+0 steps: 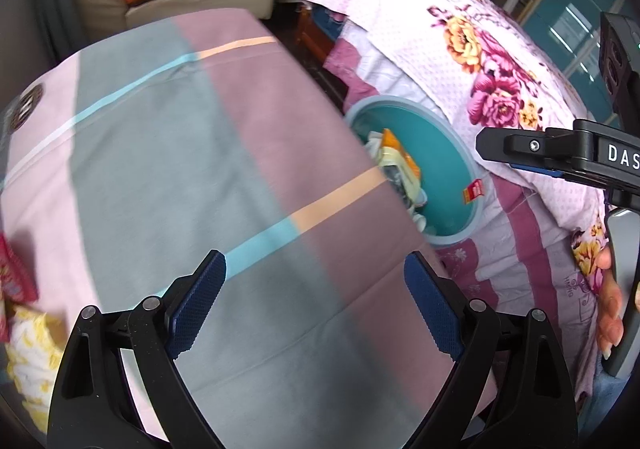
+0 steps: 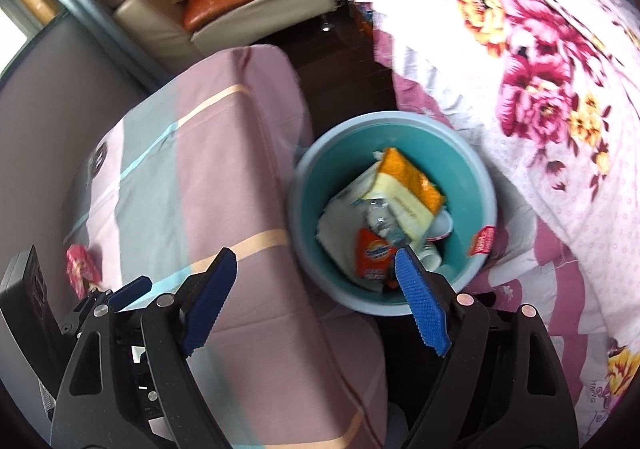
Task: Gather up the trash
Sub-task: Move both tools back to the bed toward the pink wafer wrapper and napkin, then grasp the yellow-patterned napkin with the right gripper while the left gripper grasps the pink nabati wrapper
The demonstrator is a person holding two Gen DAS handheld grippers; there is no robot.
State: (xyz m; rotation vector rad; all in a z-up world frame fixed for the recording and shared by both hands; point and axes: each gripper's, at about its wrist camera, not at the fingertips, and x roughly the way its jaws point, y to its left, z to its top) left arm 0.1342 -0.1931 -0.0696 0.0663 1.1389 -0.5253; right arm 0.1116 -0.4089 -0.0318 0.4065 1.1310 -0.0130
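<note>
Right gripper (image 2: 316,281) fingers spread wide, empty, above round teal plastic bin (image 2: 472,173) of wrappers, orange packet (image 2: 370,253) beside right fingertip, left gripper (image 1: 316,289) fingers open, empty, over striped cloth counter (image 1: 160,169).

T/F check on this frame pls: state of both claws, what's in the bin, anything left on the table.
1. The right claw is clamped on an orange packet. False: it stands open and holds nothing; the orange packet lies in the bin.
2. The teal bin already holds several wrappers. True.
3. The left claw is open and empty. True.
4. The bin stands on the table. False: it sits lower, between the table cloth and the floral bedspread.
5. A red packet lies on the table cloth. True.
</note>
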